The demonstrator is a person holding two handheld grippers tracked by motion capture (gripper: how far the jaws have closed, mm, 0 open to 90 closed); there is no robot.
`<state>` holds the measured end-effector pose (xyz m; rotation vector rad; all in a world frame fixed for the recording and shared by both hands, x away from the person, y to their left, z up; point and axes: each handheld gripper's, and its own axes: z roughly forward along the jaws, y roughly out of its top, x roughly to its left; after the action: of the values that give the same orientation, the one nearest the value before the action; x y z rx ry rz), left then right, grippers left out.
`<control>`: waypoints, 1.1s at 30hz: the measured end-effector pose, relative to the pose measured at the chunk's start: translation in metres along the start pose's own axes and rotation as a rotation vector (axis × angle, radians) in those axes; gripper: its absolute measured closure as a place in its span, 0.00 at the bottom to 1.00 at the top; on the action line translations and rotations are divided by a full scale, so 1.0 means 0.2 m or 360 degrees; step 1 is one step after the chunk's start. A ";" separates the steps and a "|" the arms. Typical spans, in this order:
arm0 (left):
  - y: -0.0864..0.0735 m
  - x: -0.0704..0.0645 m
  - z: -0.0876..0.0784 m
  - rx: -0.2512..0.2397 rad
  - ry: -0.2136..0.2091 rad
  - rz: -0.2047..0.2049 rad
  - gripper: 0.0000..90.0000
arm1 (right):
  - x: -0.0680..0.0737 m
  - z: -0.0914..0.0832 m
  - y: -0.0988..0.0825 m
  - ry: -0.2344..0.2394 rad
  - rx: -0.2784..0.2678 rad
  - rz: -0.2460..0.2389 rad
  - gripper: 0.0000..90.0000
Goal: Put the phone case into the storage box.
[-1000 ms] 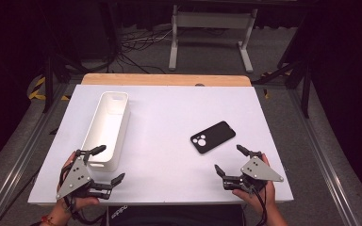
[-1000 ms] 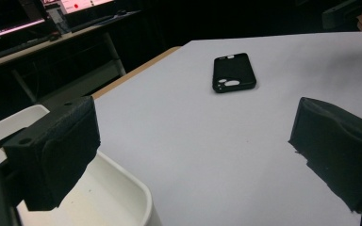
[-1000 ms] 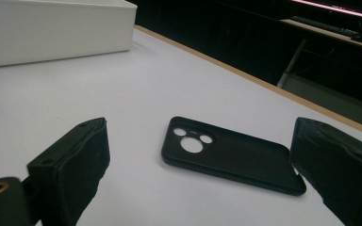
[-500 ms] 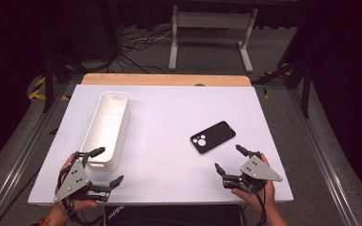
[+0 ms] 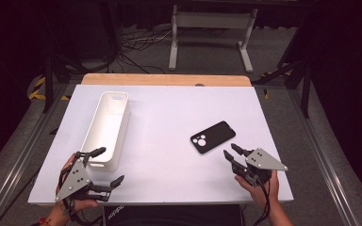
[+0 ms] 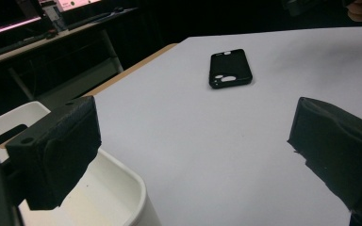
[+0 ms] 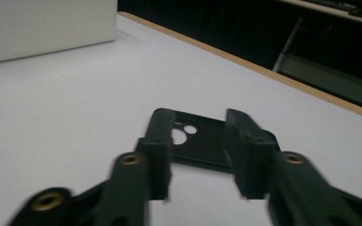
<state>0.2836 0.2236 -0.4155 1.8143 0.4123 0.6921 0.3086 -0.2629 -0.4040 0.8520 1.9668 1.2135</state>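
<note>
Tabletop (image 5: pixel 169 141), white and broad, is the largest thing here, and the long white bin (image 5: pixel 107 129) standing on its left part serves as the landmark. The black phone case (image 5: pixel 212 137) lies flat, well to the right of the bin and apart from it, camera cut-outs toward the person. The right hand-held gripper (image 5: pixel 230 152) sits just short of the case, farther still from the bin; its jaws have just been closing to a narrow gap, with nothing between them yet (the case lies just beyond the tips in the right gripper view). The left hand-held gripper (image 5: pixel 107 165) hangs just beside the bin's near end, jaws spread wide and empty.

One risk, as I judge it: the narrowed jaws may be too tight for the flat case, so the tips could push it away instead of catching it. Bare tabletop between case and bin gives room to slide; the right and near edges lie closer, so a shove that way could send it off.
</note>
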 end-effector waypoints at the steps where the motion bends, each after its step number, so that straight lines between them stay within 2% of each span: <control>1: 0.00 0.00 0.00 0.0000 -0.0001 0.0001 0.04 | -0.02 0.01 0.01 -0.0006 0.0030 -0.0004 0.88; 4: 0.00 0.00 0.00 -0.0006 -0.0002 -0.0012 0.04 | -0.06 0.04 0.05 -0.0015 0.0072 0.0025 0.99; 6: 0.00 0.00 0.00 -0.0005 -0.0001 -0.0011 0.04 | -0.08 0.08 0.09 -0.0027 0.0101 -0.0024 1.00; 8: 0.00 0.00 0.00 -0.0004 -0.0005 -0.0003 0.04 | -0.10 0.12 0.13 -0.0011 0.0119 -0.0031 1.00; 10: 0.00 0.00 0.00 -0.0004 -0.0005 -0.0003 0.04 | -0.13 0.18 0.17 -0.0008 0.0155 -0.0057 1.00; 12: 0.00 0.00 0.00 -0.0003 -0.0005 -0.0001 0.04 | -0.17 0.26 0.20 0.0022 0.0183 -0.0039 1.00; 13: 0.00 0.00 0.00 -0.0003 -0.0009 -0.0003 0.04 | -0.17 0.26 0.20 0.0022 0.0183 -0.0039 1.00; 16: 0.00 0.01 -0.01 -0.0004 -0.0014 -0.0010 0.04 | -0.24 0.41 0.24 0.0025 0.0265 -0.0059 1.00; 18: 0.00 0.01 -0.01 -0.0005 -0.0013 -0.0014 0.04 | -0.28 0.49 0.24 0.0007 0.0321 -0.0078 1.00; 21: -0.01 0.00 0.00 -0.0002 -0.0017 -0.0020 0.04 | -0.33 0.59 0.22 -0.0010 0.0389 -0.0065 1.00; 26: 0.00 0.00 0.00 -0.0001 -0.0020 -0.0010 0.04 | -0.42 0.75 0.16 -0.0007 0.0489 0.0045 1.00; 33: -0.01 0.00 0.00 -0.0002 -0.0042 -0.0017 0.04 | -0.45 0.87 0.11 -0.0036 0.0613 0.0056 1.00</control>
<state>0.2837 0.2240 -0.4174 1.8166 0.4038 0.6603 0.5025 -0.2433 -0.4265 1.0868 2.2115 0.8484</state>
